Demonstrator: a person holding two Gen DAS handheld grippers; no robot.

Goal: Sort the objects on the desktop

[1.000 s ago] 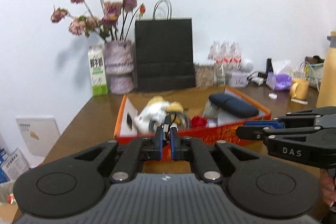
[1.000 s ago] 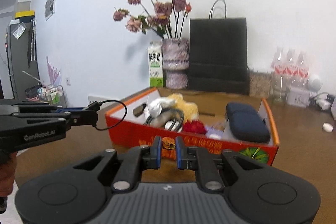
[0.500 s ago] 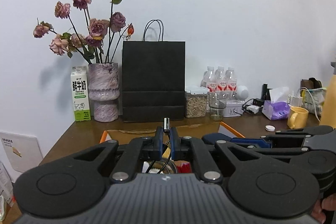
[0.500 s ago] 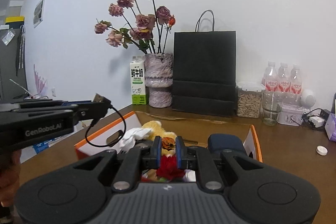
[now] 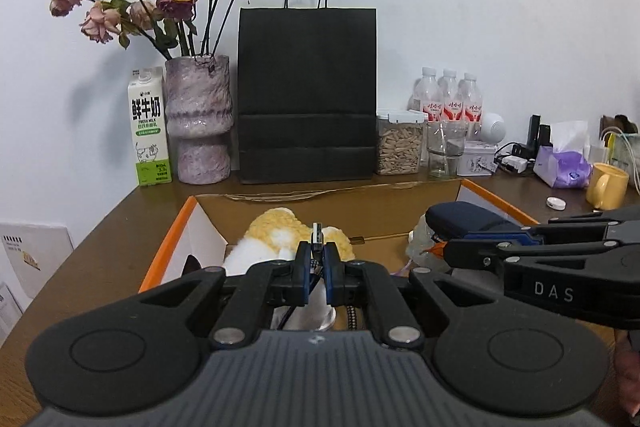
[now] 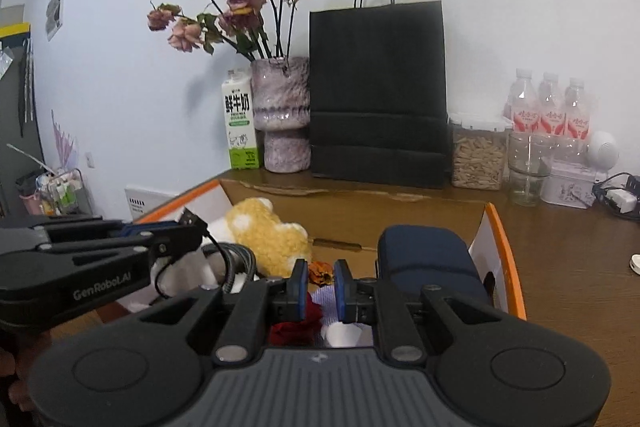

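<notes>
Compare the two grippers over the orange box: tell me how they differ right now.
The left gripper is shut on a cable plug that sticks up past its tips; the right gripper holds nothing. The left gripper's jaws are pressed nearly together, while the right gripper's stand slightly apart, with a dried flower visible beyond the gap. A black cable hangs from the left one; none from the right. Both are black with blue pads and sit above the orange box.

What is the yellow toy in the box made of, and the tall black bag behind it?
The yellow toy looks like fluffy, curly plush fabric; its surface is nubbly and soft. The black bag seems to be matte paper: flat, stiff sides with straight fold creases and thin cord handles.
</notes>
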